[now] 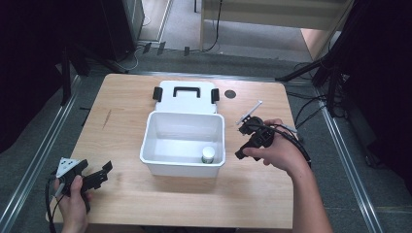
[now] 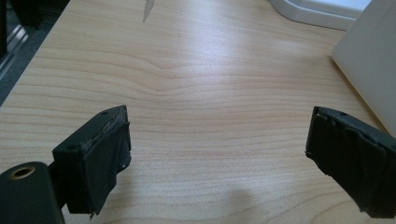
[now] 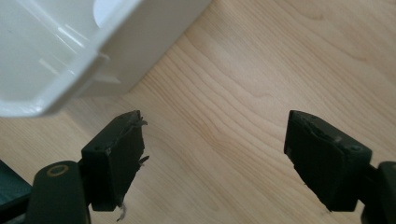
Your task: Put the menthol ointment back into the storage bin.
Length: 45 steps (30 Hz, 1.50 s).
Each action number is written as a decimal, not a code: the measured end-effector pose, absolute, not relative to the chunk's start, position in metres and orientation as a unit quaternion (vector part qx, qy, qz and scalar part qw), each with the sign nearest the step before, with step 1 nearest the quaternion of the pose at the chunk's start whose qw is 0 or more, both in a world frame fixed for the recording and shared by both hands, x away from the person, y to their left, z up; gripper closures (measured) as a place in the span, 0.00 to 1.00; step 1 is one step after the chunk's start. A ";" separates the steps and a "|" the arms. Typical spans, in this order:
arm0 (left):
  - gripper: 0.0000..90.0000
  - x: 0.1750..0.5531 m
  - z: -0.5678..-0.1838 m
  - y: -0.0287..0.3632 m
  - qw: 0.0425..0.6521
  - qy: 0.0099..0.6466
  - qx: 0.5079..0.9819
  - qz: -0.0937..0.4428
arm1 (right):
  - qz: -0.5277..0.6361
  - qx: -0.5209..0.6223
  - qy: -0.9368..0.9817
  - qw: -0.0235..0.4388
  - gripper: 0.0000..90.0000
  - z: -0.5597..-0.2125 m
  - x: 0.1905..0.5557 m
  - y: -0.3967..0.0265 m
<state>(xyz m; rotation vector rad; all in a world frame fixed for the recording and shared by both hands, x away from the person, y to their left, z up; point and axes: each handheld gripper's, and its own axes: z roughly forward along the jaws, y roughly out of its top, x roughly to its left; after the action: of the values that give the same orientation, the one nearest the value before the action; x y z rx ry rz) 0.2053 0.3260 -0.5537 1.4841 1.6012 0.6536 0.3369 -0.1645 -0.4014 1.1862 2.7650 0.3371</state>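
White bin (image 1: 155, 145) sits between both wide-open empty grippers (image 1: 94, 177) (image 1: 250, 138), bare wood around.

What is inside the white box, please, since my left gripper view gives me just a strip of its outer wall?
Observer: A small bottle with a green cap stands in the near right corner of the white box.
Operator: Is the lid on?
Observer: No, the lid lies flat on the table just behind the box.
Operator: Is the right gripper carrying anything?
Observer: No, the right gripper is open over bare wood beside the box.
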 end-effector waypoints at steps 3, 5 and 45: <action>0.08 0.205 -0.554 0.326 0.418 0.639 0.591 0.261 | 0.111 0.406 0.905 0.054 0.19 -0.413 0.333 -0.177; 0.08 0.205 -0.554 0.326 0.418 0.638 0.592 0.261 | 0.114 0.404 0.906 0.056 0.17 -0.419 0.331 -0.183; 0.17 0.205 -0.553 0.319 0.402 0.620 0.613 0.277 | 0.357 0.503 0.766 0.182 0.14 -0.518 0.261 -0.275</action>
<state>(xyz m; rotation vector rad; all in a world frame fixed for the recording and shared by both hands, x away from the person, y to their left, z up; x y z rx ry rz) 0.2045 0.3188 -0.5529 1.5503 1.5681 0.7009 0.2610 -0.2751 -0.5180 1.4197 2.1616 1.0090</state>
